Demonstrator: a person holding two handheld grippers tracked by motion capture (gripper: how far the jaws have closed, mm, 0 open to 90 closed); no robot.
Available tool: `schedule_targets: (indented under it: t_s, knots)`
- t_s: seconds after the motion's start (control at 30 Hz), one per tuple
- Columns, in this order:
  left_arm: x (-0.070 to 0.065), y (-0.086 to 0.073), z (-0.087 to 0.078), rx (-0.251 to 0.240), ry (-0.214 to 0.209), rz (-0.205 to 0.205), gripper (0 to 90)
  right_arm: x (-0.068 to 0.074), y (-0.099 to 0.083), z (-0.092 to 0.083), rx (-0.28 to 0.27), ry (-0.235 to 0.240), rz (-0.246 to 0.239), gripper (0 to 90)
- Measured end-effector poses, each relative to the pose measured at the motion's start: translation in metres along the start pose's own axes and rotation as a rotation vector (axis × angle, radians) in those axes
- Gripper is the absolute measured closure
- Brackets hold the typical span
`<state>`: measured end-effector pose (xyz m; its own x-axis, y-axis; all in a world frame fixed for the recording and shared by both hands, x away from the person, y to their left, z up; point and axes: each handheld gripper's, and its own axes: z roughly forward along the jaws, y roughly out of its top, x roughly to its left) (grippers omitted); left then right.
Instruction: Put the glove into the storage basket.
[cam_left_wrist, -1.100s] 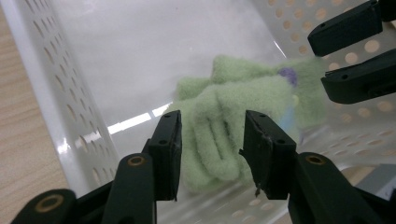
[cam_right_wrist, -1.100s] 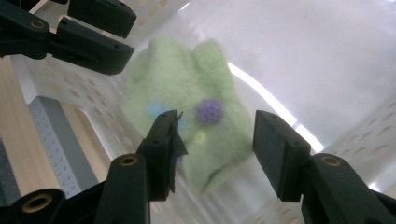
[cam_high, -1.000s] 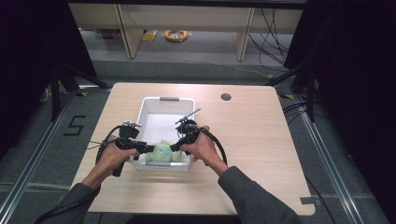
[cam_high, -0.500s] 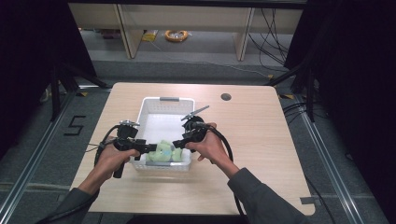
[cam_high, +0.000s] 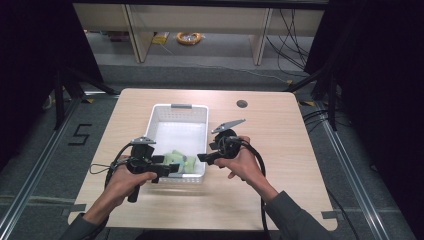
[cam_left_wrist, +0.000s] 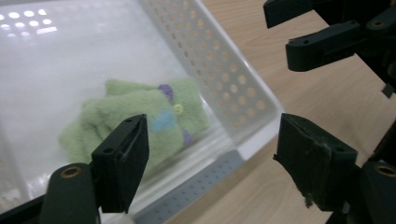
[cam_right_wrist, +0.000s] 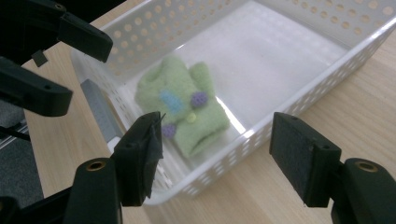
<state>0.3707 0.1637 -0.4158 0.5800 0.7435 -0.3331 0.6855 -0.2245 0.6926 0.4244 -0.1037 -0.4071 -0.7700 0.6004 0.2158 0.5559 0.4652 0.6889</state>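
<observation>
Near end of white basket (cam_high: 172, 116) on desk (cam_high: 280, 150): green mitten (cam_right_wrist: 184, 109) deposited; both hand-held grippers, left (cam_high: 172, 169) and right (cam_high: 203, 158), released, jaws just opened, empty. Next: withdraw clear.

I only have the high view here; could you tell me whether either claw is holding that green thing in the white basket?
Observer: No. In the left gripper view the left claw stands open with nothing between its jaws; they have just been opening.
Operator: Thank you, and the right one?
Observer: The right claw is open too, its jaws just opened wider, hovering above the basket's near wall.
Operator: What is the green thing, please?
Observer: A fuzzy green mitten with blue, purple and yellow dots, lying flat on the basket floor.
</observation>
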Motion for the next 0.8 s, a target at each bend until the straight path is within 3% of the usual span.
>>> schedule_targets:
  t_s: [0.13,0.23,0.27,0.33,0.57,0.63,0.7,0.8]
  knots:
    - [-0.008,-0.005,0.001,-0.023,-0.022,-0.003,19.2,-0.002,-0.006,-0.006,-0.009,0.0,-0.003,34.1]
    - [-0.018,-0.011,0.002,-0.041,-0.062,0.003,17.7,-0.005,-0.012,-0.014,-0.037,0.012,0.006,33.5]
    - [-0.02,-0.013,0.003,-0.048,-0.071,0.006,17.8,-0.006,-0.013,-0.017,-0.044,-0.009,-0.013,33.0]
    - [-0.024,-0.015,0.003,-0.045,-0.085,0.01,17.6,-0.006,-0.016,-0.02,-0.047,-0.01,0.003,32.3]
    - [-0.035,-0.021,0.007,-0.074,-0.096,0.033,18.1,-0.011,-0.028,-0.034,-0.07,-0.024,-0.023,30.3]
    - [-0.038,-0.023,0.009,-0.071,-0.11,0.036,18.1,-0.013,-0.032,-0.04,-0.072,-0.047,-0.014,30.2]
    - [-0.042,-0.025,0.01,-0.076,-0.114,0.035,18.2,-0.014,-0.036,-0.043,-0.094,-0.032,-0.007,29.9]
    - [-0.045,-0.029,0.013,-0.069,-0.131,0.036,18.1,-0.015,-0.043,-0.051,-0.101,-0.045,-0.002,29.3]
